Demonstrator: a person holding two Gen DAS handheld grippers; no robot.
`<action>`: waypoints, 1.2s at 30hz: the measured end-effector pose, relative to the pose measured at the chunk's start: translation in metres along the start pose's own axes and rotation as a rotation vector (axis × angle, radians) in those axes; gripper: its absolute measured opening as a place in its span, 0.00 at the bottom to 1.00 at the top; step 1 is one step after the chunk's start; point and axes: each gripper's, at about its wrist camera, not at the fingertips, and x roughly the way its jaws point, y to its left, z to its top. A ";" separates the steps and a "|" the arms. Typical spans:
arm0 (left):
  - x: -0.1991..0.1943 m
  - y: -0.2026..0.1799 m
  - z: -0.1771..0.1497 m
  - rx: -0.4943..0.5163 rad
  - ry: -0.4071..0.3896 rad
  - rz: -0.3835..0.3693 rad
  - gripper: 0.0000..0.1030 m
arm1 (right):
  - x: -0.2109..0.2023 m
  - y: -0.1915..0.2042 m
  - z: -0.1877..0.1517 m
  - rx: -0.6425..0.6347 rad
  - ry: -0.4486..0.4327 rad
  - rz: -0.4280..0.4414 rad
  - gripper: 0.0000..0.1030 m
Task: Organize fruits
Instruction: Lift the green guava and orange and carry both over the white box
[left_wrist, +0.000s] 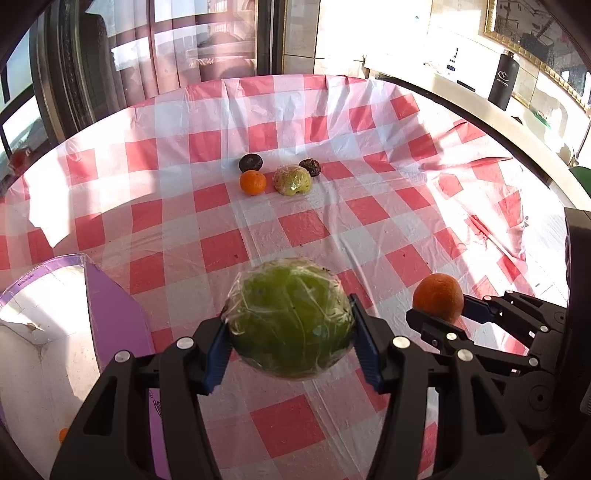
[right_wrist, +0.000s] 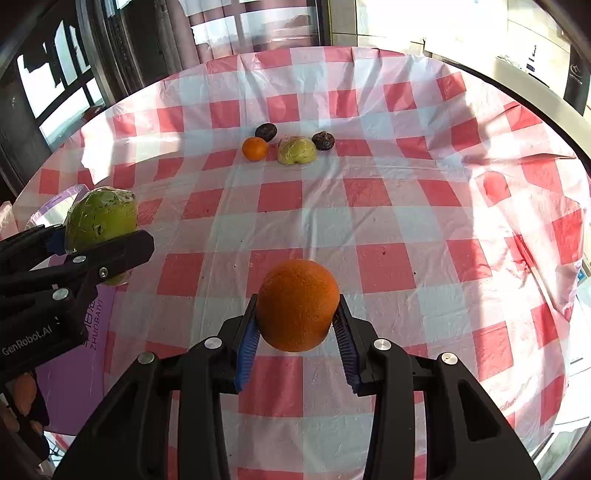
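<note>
Closest in, left gripper (left_wrist: 290, 325) clamped on a plastic-wrapped green fruit (left_wrist: 290, 319), blue pads (left_wrist: 218, 354) pressing both flanks, fruit lifted clear of the red-and-white checked tablecloth (left_wrist: 288, 229). Over to its right, right gripper (right_wrist: 297, 321) squeezed tight around a big orange (right_wrist: 298, 304), held up off the cloth too; same orange (left_wrist: 439, 297) showing from the left wrist view, gripped from the side by the right gripper (left_wrist: 441, 314). From the right wrist view, left gripper (right_wrist: 99, 240) off to the left, green fruit (right_wrist: 101, 221) bulging above its upper finger. Down to the left of the left gripper, a purple-rimmed box (left_wrist: 110, 317) with a white inside, something small and orange (left_wrist: 63, 434) just peeking at its bottom edge. Far ahead of both grippers, a little cluster on the cloth: small tangerine (right_wrist: 254, 148), second wrapped yellow-green fruit (right_wrist: 296, 151) just to its right, a dark round fruit (right_wrist: 266, 132) behind the tangerine, another dark wrinkled one (right_wrist: 323, 140) beside the wrapped one on its right. Beyond the table's right edge, black bottle (left_wrist: 503, 79) upright on a pale counter.
</note>
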 end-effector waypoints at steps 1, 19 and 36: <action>-0.005 0.004 0.000 0.000 -0.010 0.000 0.55 | -0.003 0.006 -0.001 -0.008 -0.004 0.002 0.38; -0.076 0.114 -0.019 -0.099 -0.145 0.090 0.56 | -0.034 0.122 0.012 -0.165 -0.099 0.106 0.38; -0.082 0.239 -0.088 -0.336 -0.001 0.255 0.56 | -0.046 0.240 0.006 -0.458 -0.074 0.317 0.38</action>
